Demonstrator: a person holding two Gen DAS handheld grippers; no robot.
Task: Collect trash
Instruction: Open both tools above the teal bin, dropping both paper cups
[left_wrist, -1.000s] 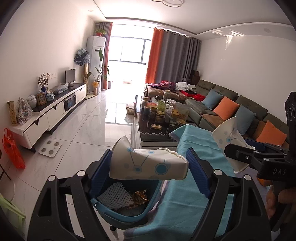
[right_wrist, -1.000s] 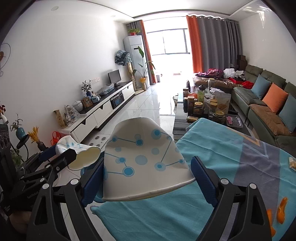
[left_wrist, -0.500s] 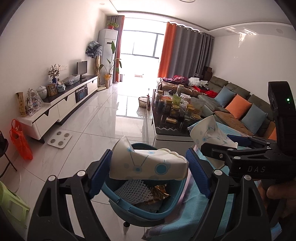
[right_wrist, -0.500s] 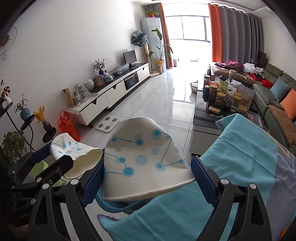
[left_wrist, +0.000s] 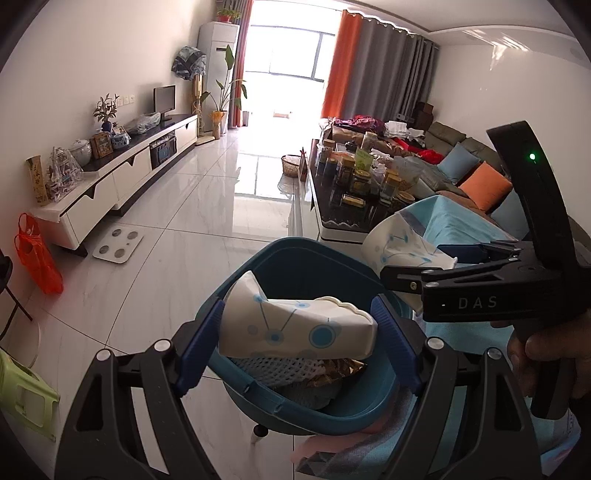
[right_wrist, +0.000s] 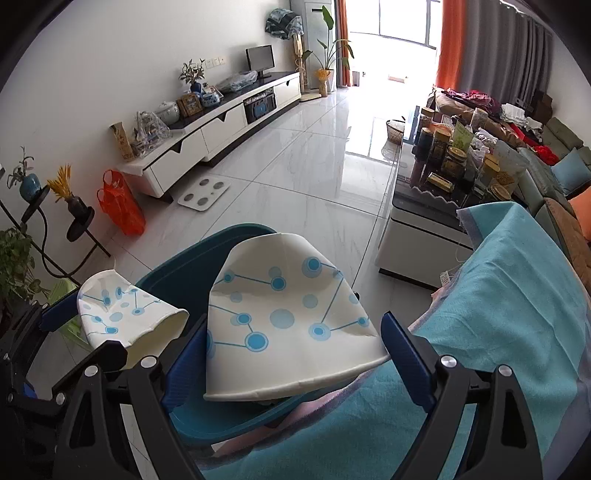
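over blue bin (left_wrist: 295, 266), both grippers clamp flattened paper cups.

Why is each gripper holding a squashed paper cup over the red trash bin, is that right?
Nearly. The trash bin is dark teal blue, not red, as the left wrist view shows. The rest holds: the left gripper and the right gripper each hold a squashed paper cup over it, the left cup and the right cup.

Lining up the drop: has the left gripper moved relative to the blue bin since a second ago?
Yes. The left gripper with its crushed paper cup has shifted over the blue bin, whose opening now lies directly beneath it, rather than off its edge.
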